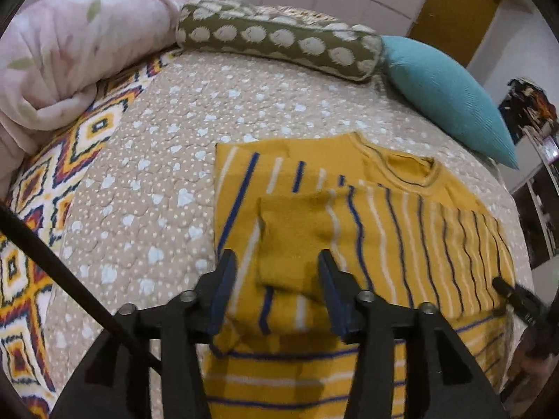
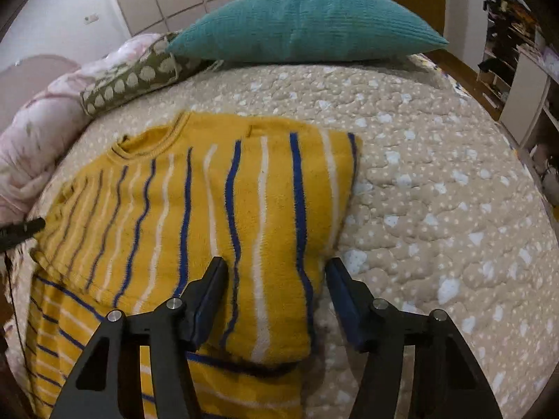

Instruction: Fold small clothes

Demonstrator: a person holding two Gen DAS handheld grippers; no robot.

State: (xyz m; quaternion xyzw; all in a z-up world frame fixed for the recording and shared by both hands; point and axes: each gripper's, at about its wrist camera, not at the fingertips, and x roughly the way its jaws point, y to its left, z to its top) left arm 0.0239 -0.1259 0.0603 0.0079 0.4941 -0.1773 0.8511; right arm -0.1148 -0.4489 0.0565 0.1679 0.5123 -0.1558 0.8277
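**Left wrist view: both tongs spread above the striped sweater**

Left wrist view first: our left gripper (image 1: 276, 265) has its jaws spread wide and pinches nothing. It hangs over a folded-in sleeve of the yellow sweater (image 1: 367, 216), whose plain yellow cuff lies between the two blue-padded fingers (image 1: 330, 279). We cannot tell whether the fingertips touch the cloth or float just above it, since this part of the frame is blurred.

The sweater lies flat on the beige quilt (image 1: 157, 174), neck hole toward the pillows, blue and white stripes running across its body. At the right edge of this view we see the tip of our right gripper (image 1: 513, 293) near the sweater's far side.

From the right wrist view, the right gripper (image 2: 276, 272) is likewise spread apart and holds nothing. Its left finger sits over the sweater (image 2: 209, 209); its right finger lies just past the garment's edge, over the quilt (image 2: 436, 174). The near end of the garment is doubled over itself beneath the fingers.

Behind the sweater rest a teal pillow (image 2: 307, 24), an olive bolster (image 1: 276, 38) with pale spots, and a bunched pink blanket (image 1: 70, 52). A patterned blanket (image 1: 45, 188) in yellow, red and navy lies beside the quilt.
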